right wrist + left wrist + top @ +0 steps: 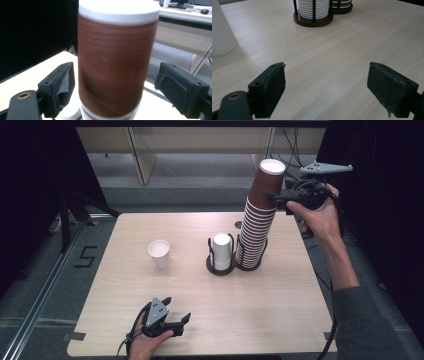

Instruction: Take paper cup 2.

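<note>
Right tool [113,85] open around top brown cup [116,62], gaps both sides

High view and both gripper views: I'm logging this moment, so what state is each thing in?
Top brown cup: upright on the stack, between open jaws, not gripped.
Brown cup stack: tall, leaning, in its holder.
White cup stack: short, in its holder.
Loose white cup: upright on the table.
Right hand-held gripper: open.
Left hand-held gripper: open, empty.
</note>
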Tool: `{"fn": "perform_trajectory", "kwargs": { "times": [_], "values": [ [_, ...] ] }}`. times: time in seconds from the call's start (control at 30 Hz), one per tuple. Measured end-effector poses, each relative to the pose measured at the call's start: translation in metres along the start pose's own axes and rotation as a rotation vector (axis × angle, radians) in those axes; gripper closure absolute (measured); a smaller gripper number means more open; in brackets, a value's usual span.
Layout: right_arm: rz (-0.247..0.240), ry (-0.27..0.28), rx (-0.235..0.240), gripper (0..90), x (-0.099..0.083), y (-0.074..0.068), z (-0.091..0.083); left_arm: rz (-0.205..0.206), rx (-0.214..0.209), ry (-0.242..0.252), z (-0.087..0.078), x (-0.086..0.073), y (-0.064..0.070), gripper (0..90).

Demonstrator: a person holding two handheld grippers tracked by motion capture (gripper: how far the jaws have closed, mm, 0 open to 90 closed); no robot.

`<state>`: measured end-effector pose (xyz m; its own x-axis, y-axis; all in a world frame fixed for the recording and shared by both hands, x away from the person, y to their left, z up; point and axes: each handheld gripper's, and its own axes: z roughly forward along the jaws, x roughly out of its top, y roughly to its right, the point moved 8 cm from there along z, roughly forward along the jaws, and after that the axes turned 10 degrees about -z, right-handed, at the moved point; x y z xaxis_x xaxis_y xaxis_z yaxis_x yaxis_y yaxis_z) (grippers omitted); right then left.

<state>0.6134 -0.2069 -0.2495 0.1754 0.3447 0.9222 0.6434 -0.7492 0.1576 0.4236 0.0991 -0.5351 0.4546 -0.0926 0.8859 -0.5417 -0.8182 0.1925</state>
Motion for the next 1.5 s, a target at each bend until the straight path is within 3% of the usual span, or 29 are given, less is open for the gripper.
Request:
{"fn": "perform_trajectory", "kwargs": {
  "times": [0.03, 0.07, 0.23, 0.27, 0.43, 0.47, 0.7, 1.07, 1.43, 1.5],
  "values": [
    [0.009, -0.006, -0.008, 15.5, 0.002, 0.0, 0.002, 0.001, -0.004, 0.002, 0.0, 0.0, 0.0, 14.9],
    [-0.015, -0.001, -0.015, 15.4, 0.005, 0.001, 0.005, 0.001, -0.003, 0.001, 0.0, 0.0, 0.0, 15.0],
    [0.013, 0.006, -0.007, 15.4, 0.013, -0.002, 0.016, 0.001, 0.002, 0.001, -0.001, 0.001, 0.001, 14.9],
    [-0.002, 0.005, -0.007, 15.3, 0.014, -0.002, 0.019, 0.001, 0.0, 0.0, -0.001, 0.001, 0.001, 14.9],
    [0.01, -0.003, -0.016, 15.2, 0.014, 0.0, 0.029, 0.005, -0.004, -0.003, -0.001, 0.0, 0.002, 14.9],
    [0.031, 0.001, -0.013, 15.2, 0.014, -0.001, 0.031, 0.004, -0.007, 0.0, -0.001, 0.001, 0.002, 14.9],
    [0.035, -0.007, -0.016, 16.5, 0.015, 0.0, 0.037, 0.003, -0.011, 0.006, -0.001, 0.001, 0.003, 15.0],
    [0.061, 0.066, -0.059, 17.4, 0.045, 0.007, 0.02, 0.007, -0.01, 0.006, -0.001, 0.001, 0.002, 14.9],
    [0.043, 0.121, -0.087, 17.5, 0.078, 0.009, 0.002, 0.014, -0.007, -0.006, -0.001, 0.0, 0.002, 14.9],
    [0.021, 0.116, -0.099, 17.5, 0.081, 0.01, 0.0, 0.014, -0.007, -0.005, -0.001, 0.0, 0.002, 14.9]
  ]
}}
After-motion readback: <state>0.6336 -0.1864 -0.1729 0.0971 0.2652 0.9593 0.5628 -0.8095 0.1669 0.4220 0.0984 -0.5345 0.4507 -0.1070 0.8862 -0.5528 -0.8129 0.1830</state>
